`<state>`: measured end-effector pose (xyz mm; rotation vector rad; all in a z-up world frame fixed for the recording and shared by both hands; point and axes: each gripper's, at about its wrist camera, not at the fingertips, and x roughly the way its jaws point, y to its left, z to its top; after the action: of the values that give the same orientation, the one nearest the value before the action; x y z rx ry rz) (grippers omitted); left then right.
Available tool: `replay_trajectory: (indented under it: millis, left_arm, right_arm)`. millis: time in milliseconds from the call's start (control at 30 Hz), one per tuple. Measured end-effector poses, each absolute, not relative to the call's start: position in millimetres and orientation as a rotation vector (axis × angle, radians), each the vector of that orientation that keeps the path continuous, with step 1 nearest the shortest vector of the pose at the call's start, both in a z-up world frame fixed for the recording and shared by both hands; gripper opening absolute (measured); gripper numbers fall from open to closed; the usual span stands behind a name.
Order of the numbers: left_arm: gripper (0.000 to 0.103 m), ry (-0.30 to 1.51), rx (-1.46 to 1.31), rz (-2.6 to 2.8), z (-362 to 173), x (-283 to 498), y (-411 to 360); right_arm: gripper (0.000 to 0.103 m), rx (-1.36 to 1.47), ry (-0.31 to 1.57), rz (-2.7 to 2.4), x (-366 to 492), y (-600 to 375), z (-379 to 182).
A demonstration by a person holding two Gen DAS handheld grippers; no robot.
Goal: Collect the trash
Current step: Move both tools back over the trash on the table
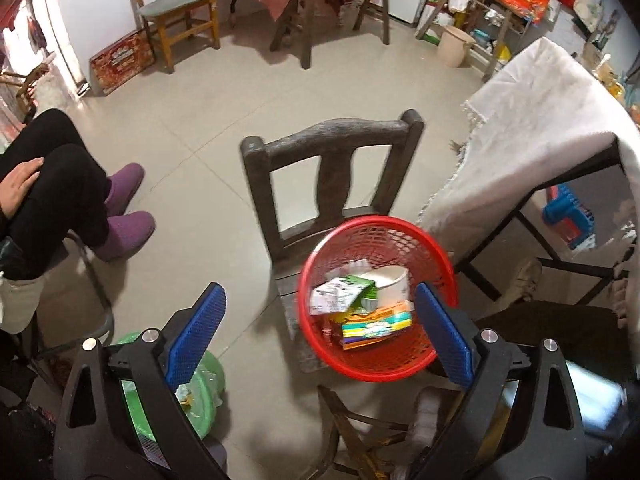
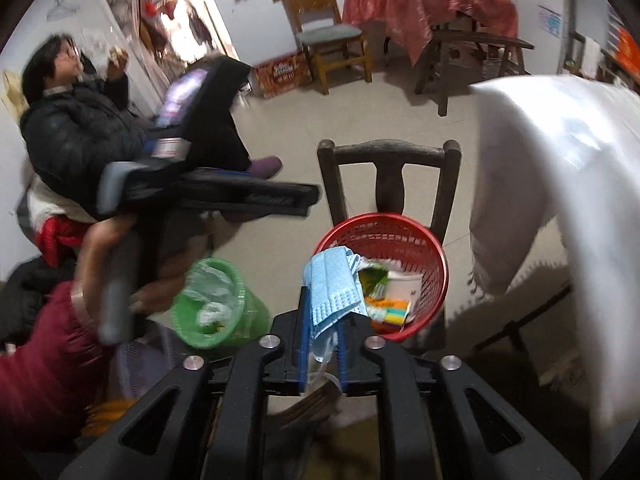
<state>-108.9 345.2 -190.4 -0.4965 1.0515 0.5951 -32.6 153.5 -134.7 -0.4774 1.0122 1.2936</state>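
Note:
A red mesh basket sits on the seat of a dark wooden chair and holds a paper cup, a green carton and colourful wrappers. My left gripper is open and empty, held above and just in front of the basket. My right gripper is shut on a blue face mask, just in front of the red basket. A green bin lined with a clear bag stands on the floor to the left; it also shows in the left wrist view.
A table under a white cloth stands right of the chair. A seated person with purple slippers is at the left. The left gripper tool crosses the right wrist view. More chairs and a red-covered table stand at the back.

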Motion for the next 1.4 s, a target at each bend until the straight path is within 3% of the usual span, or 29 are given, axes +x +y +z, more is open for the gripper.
replay_trajectory:
  millis: [33, 67, 100, 467, 767, 900, 1400]
  left_arm:
    - [0.092, 1.057, -0.49, 0.613, -191, -111, 348]
    - [0.092, 1.06, -0.487, 0.624, -191, -112, 349]
    - [0.092, 1.06, -0.487, 0.636, -191, -114, 352]
    - [0.092, 1.069, -0.503, 0.595, -192, -111, 344]
    - [0.092, 1.021, -0.425, 0.481, -154, -98, 300]
    - [0.093, 0.988, -0.353, 0.421, -130, -93, 267]
    - [0.095, 0.918, -0.165, 0.294, -85, -89, 156]
  right_arm:
    - [0.051, -0.502, 1.002, 1.286, -29, 166, -140]
    - [0.06, -0.509, 0.979, 1.251, -25, 173, -143]
    - [0.062, -0.496, 0.95, 1.229, -22, 174, -143]
    - [0.061, -0.374, 0.87, 1.221, -15, 116, -106]
    - [0.072, -0.284, 0.729, 1.156, -17, 63, -55]
    - [0.084, -0.246, 0.649, 1.087, -18, 27, -32]
    - [0.084, -0.099, 0.556, 0.936, -9, -79, -5]
